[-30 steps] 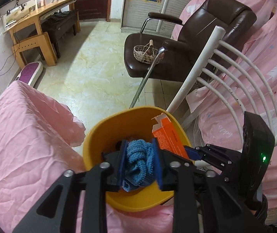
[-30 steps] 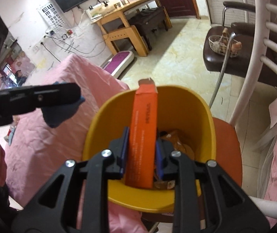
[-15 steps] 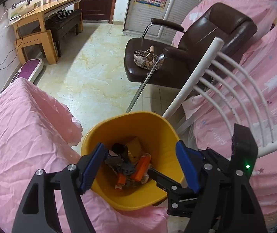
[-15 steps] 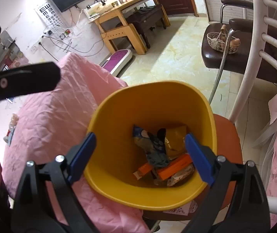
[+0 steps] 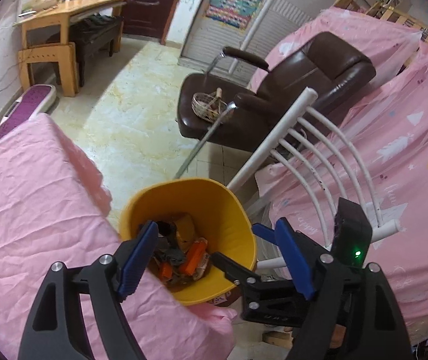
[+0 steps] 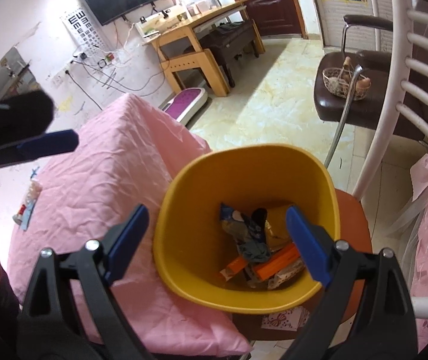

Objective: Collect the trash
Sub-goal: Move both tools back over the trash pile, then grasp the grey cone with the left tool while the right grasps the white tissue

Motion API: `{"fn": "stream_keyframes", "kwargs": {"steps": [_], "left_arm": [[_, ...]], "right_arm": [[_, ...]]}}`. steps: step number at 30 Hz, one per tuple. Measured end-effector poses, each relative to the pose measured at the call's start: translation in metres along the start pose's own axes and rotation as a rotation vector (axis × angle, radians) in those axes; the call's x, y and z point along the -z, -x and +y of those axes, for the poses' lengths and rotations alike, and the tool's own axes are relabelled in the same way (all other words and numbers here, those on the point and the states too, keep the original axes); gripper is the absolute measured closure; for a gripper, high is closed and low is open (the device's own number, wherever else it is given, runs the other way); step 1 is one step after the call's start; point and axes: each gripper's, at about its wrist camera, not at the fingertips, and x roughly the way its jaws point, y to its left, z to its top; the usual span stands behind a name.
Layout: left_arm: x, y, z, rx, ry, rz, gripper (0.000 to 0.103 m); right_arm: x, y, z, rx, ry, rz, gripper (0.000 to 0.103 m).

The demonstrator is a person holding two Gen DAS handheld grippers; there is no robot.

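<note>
Both grippers are hanging released and empty at lower frame: left gripper (image 5: 217, 258) jaws opening, right gripper (image 6: 217, 240) spread, above the yellow plastic bin (image 6: 244, 180) holding trash (image 6: 262, 252).

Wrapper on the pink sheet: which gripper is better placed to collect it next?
Probably left. The left gripper, jaws opening and empty, shows above the wrapper's side of the sheet in the right wrist view. The right gripper, empty, hangs over the yellow bin.
</note>
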Motion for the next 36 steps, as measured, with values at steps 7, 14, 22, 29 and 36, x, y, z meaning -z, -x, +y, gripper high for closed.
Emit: {"fn": "stream_keyframes", "kwargs": {"steps": [7,14,22,29,36], "left_arm": [[0.022,0.068,0.041,-0.201,0.023,-0.133,0.026],[0.056,0.150,0.126,-0.384,0.168,-0.243,0.022],[0.115,0.228,0.231,-0.632,0.355,-0.310,0.021],[0.151,0.255,0.303,-0.681,0.481,-0.267,0.022],[0.174,0.244,0.331,-0.524,0.537,-0.195,0.022]], "right_arm": [[-0.016,0.015,0.057,-0.047,0.096,-0.059,0.007],[-0.026,0.001,0.146,-0.147,0.229,-0.044,0.006],[-0.014,-0.032,0.262,-0.269,0.409,0.023,0.006],[0.002,-0.056,0.334,-0.305,0.525,0.069,0.006],[0.002,-0.079,0.366,-0.304,0.543,0.112,0.006]]}}
